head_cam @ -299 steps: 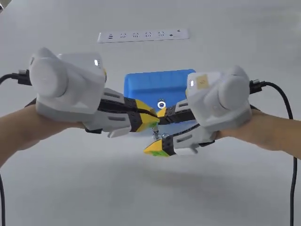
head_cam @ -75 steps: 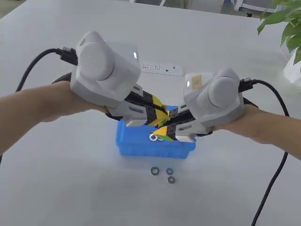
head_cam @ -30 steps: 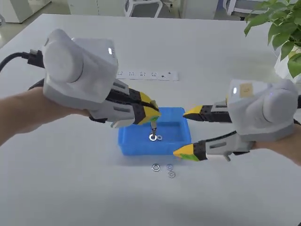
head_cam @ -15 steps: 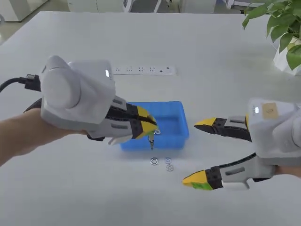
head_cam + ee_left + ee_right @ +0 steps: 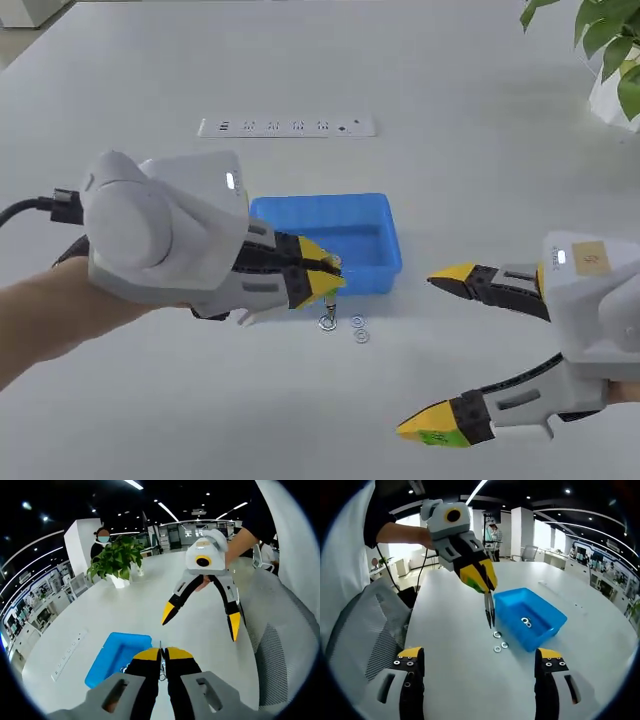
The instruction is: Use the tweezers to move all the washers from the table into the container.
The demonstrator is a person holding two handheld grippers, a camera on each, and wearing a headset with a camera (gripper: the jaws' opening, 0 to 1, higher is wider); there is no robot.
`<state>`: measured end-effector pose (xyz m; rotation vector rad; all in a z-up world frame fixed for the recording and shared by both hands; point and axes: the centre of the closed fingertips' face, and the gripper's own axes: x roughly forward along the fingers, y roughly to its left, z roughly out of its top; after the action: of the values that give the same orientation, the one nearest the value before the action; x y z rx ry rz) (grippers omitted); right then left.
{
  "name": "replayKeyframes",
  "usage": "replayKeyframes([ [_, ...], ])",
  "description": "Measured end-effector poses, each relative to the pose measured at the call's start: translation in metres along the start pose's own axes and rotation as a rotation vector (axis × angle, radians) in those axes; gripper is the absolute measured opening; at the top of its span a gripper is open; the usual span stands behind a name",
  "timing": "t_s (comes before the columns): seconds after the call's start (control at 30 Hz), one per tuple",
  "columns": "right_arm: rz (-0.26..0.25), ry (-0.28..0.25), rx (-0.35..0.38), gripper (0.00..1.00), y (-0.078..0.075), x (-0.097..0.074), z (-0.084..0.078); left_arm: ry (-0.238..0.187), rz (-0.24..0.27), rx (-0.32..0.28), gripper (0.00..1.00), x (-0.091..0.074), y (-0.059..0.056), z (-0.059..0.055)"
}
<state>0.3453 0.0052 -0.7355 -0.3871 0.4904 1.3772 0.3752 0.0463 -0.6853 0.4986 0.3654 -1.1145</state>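
Note:
My left gripper (image 5: pixel 335 278) is shut on thin metal tweezers (image 5: pixel 328 306) that point down at the table. Their tip is at the nearest of three washers (image 5: pixel 328 322) lying just in front of the blue container (image 5: pixel 325 207). In the right gripper view the tweezers (image 5: pixel 489 611) hang over the same washers (image 5: pixel 496 634), and two more washers (image 5: pixel 525 621) lie inside the container (image 5: pixel 542 634). My right gripper (image 5: pixel 437 352) stands wide open and holds nothing, off to the right of the washers. The left gripper view has the tweezers (image 5: pixel 161 664) between its closed jaws.
A white power strip (image 5: pixel 287 126) lies beyond the container. A potted plant (image 5: pixel 600 45) stands at the far right corner of the table. A mesh chair (image 5: pixel 365 630) stands at the table's edge. A black cable (image 5: pixel 25 208) trails from the left gripper.
The left gripper has carried the tweezers from over the container to the washers in front of it. The right gripper has drawn away to the right and down, still open.

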Motion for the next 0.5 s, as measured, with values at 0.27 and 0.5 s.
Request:
replayKeyframes([
  [0.27,0.008,-0.015,0.028,0.91,0.006,0.006,-0.004,0.0,0.008,-0.017,0.07,0.002,0.0,-0.007],
  [0.5,0.033,0.013,0.015,1.0,0.013,0.009,-0.018,0.012,0.012,-0.021,0.07,0.006,0.001,-0.016],
])
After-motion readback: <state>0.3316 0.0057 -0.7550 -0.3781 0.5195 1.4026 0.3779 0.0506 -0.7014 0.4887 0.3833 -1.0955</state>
